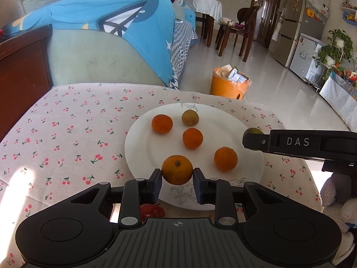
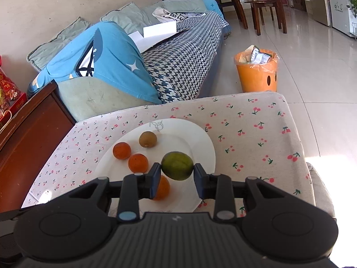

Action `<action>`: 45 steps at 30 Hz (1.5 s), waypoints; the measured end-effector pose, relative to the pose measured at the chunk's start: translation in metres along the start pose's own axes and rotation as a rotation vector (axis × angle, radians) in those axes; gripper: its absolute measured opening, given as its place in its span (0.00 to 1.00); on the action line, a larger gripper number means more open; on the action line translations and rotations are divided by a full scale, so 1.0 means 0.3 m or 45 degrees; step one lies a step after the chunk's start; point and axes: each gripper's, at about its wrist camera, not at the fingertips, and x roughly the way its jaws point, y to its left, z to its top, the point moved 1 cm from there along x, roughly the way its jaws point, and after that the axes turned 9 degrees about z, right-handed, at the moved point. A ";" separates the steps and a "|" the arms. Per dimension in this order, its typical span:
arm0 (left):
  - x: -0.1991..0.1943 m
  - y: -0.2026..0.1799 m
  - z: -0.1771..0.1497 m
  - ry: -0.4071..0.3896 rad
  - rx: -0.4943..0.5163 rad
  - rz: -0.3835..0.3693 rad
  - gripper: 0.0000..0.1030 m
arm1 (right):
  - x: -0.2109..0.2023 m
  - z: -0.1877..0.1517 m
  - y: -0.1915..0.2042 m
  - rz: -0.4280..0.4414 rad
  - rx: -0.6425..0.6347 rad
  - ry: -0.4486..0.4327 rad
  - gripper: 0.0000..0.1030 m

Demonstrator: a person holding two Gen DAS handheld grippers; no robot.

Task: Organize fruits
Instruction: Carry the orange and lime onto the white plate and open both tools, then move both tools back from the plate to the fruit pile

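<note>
Left claw (image 1: 177, 176) gripping stemmed orange (image 1: 177, 169), right claw (image 2: 177, 176) gripping green fruit (image 2: 177, 165) (dull-skinned)

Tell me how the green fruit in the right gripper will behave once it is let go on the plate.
The green fruit looks round and smooth, so it will probably roll on the glossy white plate. The fingers touch only its sides, so it may slip. It seems firm, unlikely to squash.

Only readable text I can spot is "DAS" in pale capitals on the side of the right gripper (image 1: 253, 141), just right of the white plate (image 1: 138, 147). The white bag's (image 2: 169, 15) dark print is unreadable.
</note>
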 end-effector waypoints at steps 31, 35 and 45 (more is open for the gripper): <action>-0.099 0.044 0.020 0.030 0.015 0.137 0.48 | -0.046 -0.068 0.083 0.057 -0.005 0.024 0.35; -0.126 0.080 -0.005 0.056 -0.010 0.163 0.48 | -0.069 -0.094 0.106 0.081 0.003 0.030 0.40; -0.200 0.166 -0.050 0.064 -0.085 0.217 0.48 | -0.130 -0.185 0.143 0.134 0.012 0.052 0.40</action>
